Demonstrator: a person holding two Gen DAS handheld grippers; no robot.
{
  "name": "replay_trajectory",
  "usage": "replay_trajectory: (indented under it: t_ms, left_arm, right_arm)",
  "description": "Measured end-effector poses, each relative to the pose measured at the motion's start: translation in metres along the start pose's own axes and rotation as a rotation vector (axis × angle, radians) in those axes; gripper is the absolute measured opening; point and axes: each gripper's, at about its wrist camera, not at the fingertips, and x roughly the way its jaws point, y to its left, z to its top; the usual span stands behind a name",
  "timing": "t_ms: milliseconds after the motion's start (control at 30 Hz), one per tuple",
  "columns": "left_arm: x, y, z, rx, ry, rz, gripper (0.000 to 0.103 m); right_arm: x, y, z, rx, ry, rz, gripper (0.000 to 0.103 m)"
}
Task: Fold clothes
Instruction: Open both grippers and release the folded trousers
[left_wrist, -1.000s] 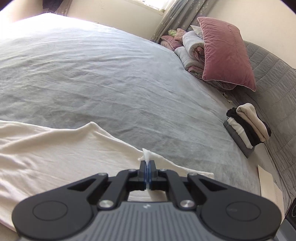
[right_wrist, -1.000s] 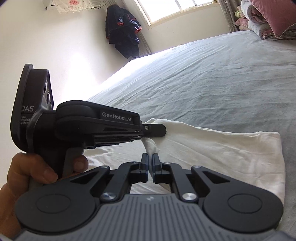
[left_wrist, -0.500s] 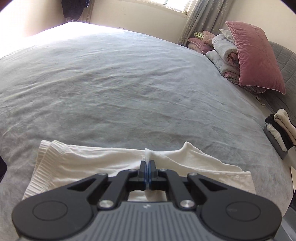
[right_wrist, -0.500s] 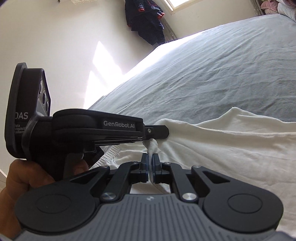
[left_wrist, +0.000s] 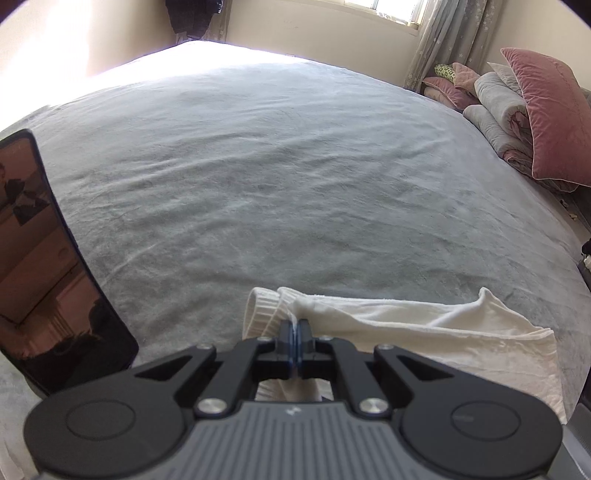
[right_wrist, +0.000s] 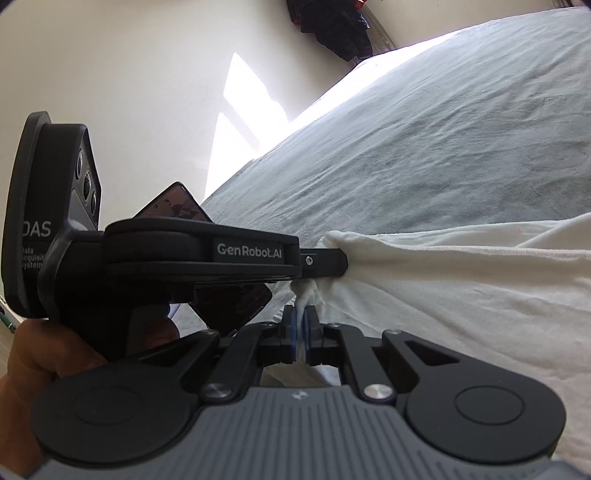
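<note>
A cream white garment (left_wrist: 424, 332) lies folded along the near edge of the grey bed (left_wrist: 277, 177), its ribbed cuff (left_wrist: 260, 314) at the left end. My left gripper (left_wrist: 294, 345) is shut on the cloth just right of that cuff. In the right wrist view the same garment (right_wrist: 461, 288) spreads to the right, and my right gripper (right_wrist: 301, 332) is shut on a small bunch of its edge. The left gripper (right_wrist: 341, 258) shows there from the side, pinching the cloth just above my right gripper. A hand (right_wrist: 55, 354) holds its handle.
A dark phone (left_wrist: 40, 266) lies on the bed at the left, close to the grippers. Pink and grey pillows (left_wrist: 535, 114) are piled at the far right by the curtain. A dark garment (right_wrist: 332, 22) hangs on the far wall. The bed's middle is bare sheet.
Both grippers have carried the garment's held edge leftward and turned left; the cloth now lies narrower, doubled over itself. The phone has come into view at the left. Both stay shut.
</note>
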Motion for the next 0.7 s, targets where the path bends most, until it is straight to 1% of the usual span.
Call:
replay_trajectory:
  t_ms: [133, 167, 200, 267, 333, 400, 467, 600, 633, 700]
  left_arm:
    - [0.0, 0.009, -0.006, 0.001, -0.013, 0.034, 0.003]
    - [-0.001, 0.011, -0.008, 0.002, -0.023, 0.055, 0.007]
    - [-0.002, 0.014, -0.01, 0.001, -0.032, 0.077, 0.009]
    - [-0.006, 0.02, -0.012, -0.013, -0.047, 0.117, 0.008]
    - [-0.013, 0.025, -0.014, -0.042, -0.07, 0.123, 0.008]
    - [-0.024, 0.027, -0.017, -0.079, -0.118, 0.088, 0.008]
    - [-0.032, 0.024, -0.02, -0.094, -0.159, 0.027, 0.008]
    - [-0.029, 0.006, -0.03, -0.045, -0.196, -0.111, 0.01]
    - [-0.023, 0.0, -0.033, -0.029, -0.19, -0.121, 0.01]
    - [-0.009, -0.007, -0.037, -0.014, -0.173, -0.103, 0.01]
  right_arm:
    - [0.012, 0.002, -0.006, 0.007, 0.026, 0.01, 0.008]
    - [0.015, 0.002, -0.007, 0.01, 0.034, 0.012, 0.011]
    - [0.018, 0.0, -0.008, 0.017, 0.043, 0.024, 0.014]
    - [0.018, 0.0, -0.009, 0.02, 0.053, 0.058, 0.015]
    - [0.014, 0.0, -0.008, 0.025, 0.084, 0.114, 0.015]
    - [-0.003, -0.006, -0.009, -0.001, 0.079, 0.091, 0.016]
    - [-0.021, -0.011, -0.01, -0.027, 0.074, 0.066, 0.016]
    - [-0.056, -0.022, -0.011, -0.079, 0.063, 0.017, 0.015]
    - [-0.066, -0.028, -0.011, -0.09, 0.052, -0.011, 0.015]
    - [-0.083, -0.044, -0.009, -0.103, 0.037, -0.064, 0.015]
